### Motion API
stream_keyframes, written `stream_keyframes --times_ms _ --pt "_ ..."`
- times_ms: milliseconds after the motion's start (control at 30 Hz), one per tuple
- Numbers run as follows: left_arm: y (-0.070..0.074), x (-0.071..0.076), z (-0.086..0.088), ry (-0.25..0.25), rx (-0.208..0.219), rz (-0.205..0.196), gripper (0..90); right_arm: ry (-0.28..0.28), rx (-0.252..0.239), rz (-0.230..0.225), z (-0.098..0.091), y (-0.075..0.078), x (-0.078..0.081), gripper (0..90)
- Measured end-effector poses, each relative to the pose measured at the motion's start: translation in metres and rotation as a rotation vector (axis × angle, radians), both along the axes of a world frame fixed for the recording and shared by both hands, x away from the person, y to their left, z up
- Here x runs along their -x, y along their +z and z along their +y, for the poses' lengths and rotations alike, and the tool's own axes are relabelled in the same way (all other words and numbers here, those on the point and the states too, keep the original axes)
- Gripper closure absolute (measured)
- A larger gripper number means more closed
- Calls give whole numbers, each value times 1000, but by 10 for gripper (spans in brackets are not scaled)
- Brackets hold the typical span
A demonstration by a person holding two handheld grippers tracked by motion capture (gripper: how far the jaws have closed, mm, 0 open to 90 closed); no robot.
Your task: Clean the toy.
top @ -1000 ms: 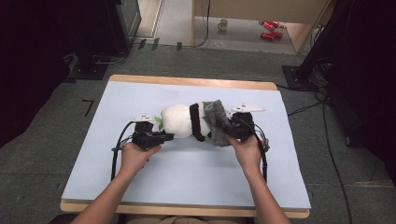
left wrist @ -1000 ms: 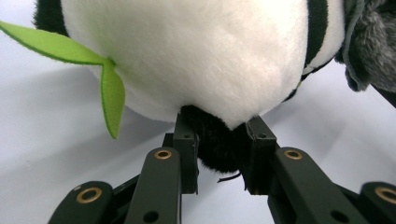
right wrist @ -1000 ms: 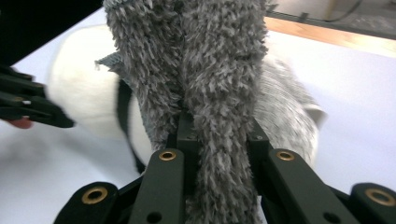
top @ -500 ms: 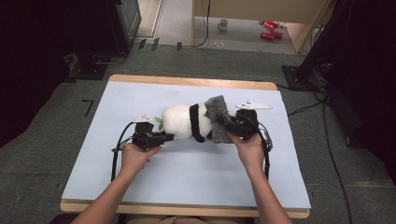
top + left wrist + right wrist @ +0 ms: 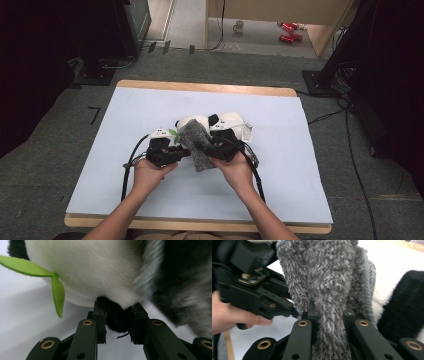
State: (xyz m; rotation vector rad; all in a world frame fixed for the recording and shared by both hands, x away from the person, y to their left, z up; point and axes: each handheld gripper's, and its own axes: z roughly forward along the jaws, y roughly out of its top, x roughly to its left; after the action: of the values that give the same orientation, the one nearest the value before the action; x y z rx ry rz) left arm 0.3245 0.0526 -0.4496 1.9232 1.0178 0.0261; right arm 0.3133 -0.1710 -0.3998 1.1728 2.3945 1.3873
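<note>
Left gripper [image 5: 186, 151], held in the left hand [image 5: 150, 172]: jaws clamped on a black furry part of the stuffed panda [image 5: 200, 122], seen in the left gripper view as a dark tuft [image 5: 116, 317] pinched between both pads. Right gripper [image 5: 206, 150], held in the right hand [image 5: 236, 170]: jaws clamped on a fuzzy grey sock [image 5: 196, 145], whose pile bulges between the pads in the right gripper view [image 5: 329, 302]. The two grippers face each other at close quarters, the sock between them and lying over the front of the panda. Panda: white body, black limbs, lying across the middle of the table, just beyond both grippers; a green felt leaf [image 5: 56, 288] hangs at its side. A white tag [image 5: 247, 132] juts from its right end. Cables [image 5: 131, 160] loop from each gripper back along the forearms. Surface: pale blue sheet [image 5: 300, 170] covering a wooden table [image 5: 210, 89], its edge showing along the far and near sides. Room: grey carpet [image 5: 65, 130]; dark equipment at far left and right; black cables [image 5: 350, 150] trailing over the floor at right; beyond the table, a white mug [image 5: 239, 25] and red objects [image 5: 287, 30] on the floor beside a wooden cabinet [image 5: 280, 10].
</note>
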Motion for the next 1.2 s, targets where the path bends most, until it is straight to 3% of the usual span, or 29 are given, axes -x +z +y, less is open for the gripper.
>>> stream_keyframes --times_ms 100,300,433,567,767,900,1000,1133,1200 --pt "-2 -1 1 1 0 12 723 1 -3 7 -4 -5 -5 770" --pt "-2 -4 8 12 13 16 724 -60 52 -3 -25 -5 -12 770" --pt "-1 -4 11 -3 -4 9 725 -79 11 22 -41 -4 -15 771" --pt "-2 -7 23 5 -16 27 728 -100 -10 30 -52 -2 -13 770" --pt "-3 -7 24 1 -37 14 727 -191 -9 26 -81 4 -13 766" --pt "-5 -8 27 14 -38 27 725 -270 1 5 -103 10 -12 769" --pt "-5 -9 29 16 -32 30 723 -268 -18 -5 -109 15 -10 769" --pt "-5 -10 31 26 -27 21 718 -205 -51 -8 -102 21 -6 768" --pt "-5 -10 31 22 -27 8 712 -168 -42 4 -94 20 -6 768"
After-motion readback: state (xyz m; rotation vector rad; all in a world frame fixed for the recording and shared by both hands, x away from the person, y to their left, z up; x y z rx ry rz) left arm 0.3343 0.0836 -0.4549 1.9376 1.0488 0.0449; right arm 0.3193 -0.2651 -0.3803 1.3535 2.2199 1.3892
